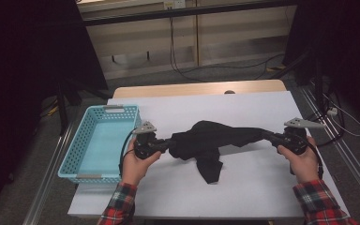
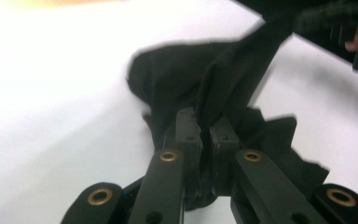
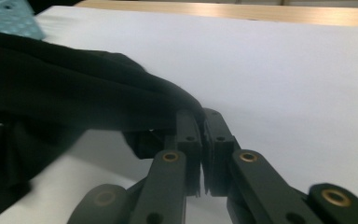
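Observation:
A black cloth garment (image 1: 213, 140) is stretched across the middle of the white table between my two grippers, with a loose flap hanging toward the front. My left gripper (image 1: 170, 144) is shut on its left end; in the left gripper view the jaws pinch a fold of the cloth (image 2: 223, 88) at the left gripper's tips (image 2: 204, 119). On the other side, my right gripper (image 1: 268, 136) is shut on the right end, and the right gripper view has the cloth (image 3: 74, 88) drawn in between the closed jaws of the right gripper (image 3: 201, 116).
A light blue perforated basket (image 1: 75, 154) stands at the table's left edge, just left of my left hand. The white table cover (image 1: 243, 105) extends behind the cloth, with a wooden strip (image 1: 197, 88) at the back. Cables lie on the floor beyond.

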Demonstrator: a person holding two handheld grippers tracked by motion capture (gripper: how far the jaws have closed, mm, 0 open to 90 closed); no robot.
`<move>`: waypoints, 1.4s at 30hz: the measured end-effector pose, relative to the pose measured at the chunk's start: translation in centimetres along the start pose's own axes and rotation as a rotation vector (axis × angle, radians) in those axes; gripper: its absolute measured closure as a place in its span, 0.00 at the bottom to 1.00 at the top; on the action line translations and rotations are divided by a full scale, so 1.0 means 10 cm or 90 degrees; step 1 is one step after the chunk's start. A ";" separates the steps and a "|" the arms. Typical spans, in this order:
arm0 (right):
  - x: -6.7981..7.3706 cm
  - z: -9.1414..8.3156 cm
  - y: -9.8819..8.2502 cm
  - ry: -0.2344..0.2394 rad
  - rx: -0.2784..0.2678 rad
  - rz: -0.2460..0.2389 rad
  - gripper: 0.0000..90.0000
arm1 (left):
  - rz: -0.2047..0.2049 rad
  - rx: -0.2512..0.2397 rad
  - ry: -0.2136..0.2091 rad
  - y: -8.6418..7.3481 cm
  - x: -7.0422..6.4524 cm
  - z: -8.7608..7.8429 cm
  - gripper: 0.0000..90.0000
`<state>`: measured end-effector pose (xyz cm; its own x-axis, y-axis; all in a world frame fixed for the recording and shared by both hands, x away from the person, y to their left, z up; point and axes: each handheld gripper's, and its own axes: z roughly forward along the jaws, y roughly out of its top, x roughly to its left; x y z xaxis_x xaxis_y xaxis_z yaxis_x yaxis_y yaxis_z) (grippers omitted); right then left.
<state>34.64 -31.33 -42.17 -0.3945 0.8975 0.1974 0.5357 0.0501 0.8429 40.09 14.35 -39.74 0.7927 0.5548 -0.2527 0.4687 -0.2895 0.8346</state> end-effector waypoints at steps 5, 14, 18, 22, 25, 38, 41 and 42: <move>0.09 0.01 0.08 0.054 0.003 -0.015 0.98 | -0.021 -0.032 0.049 0.11 0.09 -0.09 0.95; 0.03 0.41 0.06 0.035 0.043 0.002 0.97 | -0.065 -0.018 0.115 0.08 0.29 0.09 0.95; -0.05 0.50 0.04 0.021 0.041 0.042 0.97 | -0.071 0.007 0.119 0.03 0.32 0.16 0.96; -0.03 0.58 0.01 0.022 0.066 0.029 0.95 | -0.083 0.018 0.115 -0.01 0.34 0.17 0.96; 0.00 0.58 0.01 0.024 0.066 0.020 0.86 | -0.083 0.021 0.122 -0.03 0.33 0.16 0.95; 0.04 0.58 0.02 0.023 0.060 0.004 0.62 | -0.070 0.020 0.121 0.00 0.26 0.17 0.95; 0.02 0.64 0.02 0.034 0.059 0.005 0.58 | -0.070 0.023 0.116 0.00 0.26 0.18 0.95; 0.03 0.66 0.03 0.034 0.064 -0.001 0.55 | -0.070 0.022 0.114 0.00 0.26 0.19 0.95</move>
<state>39.60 -28.18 -45.15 -0.4327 0.8729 0.2253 0.6063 0.0968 0.7893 42.84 14.31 -41.30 0.6550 0.7138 -0.2481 0.5645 -0.2439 0.7886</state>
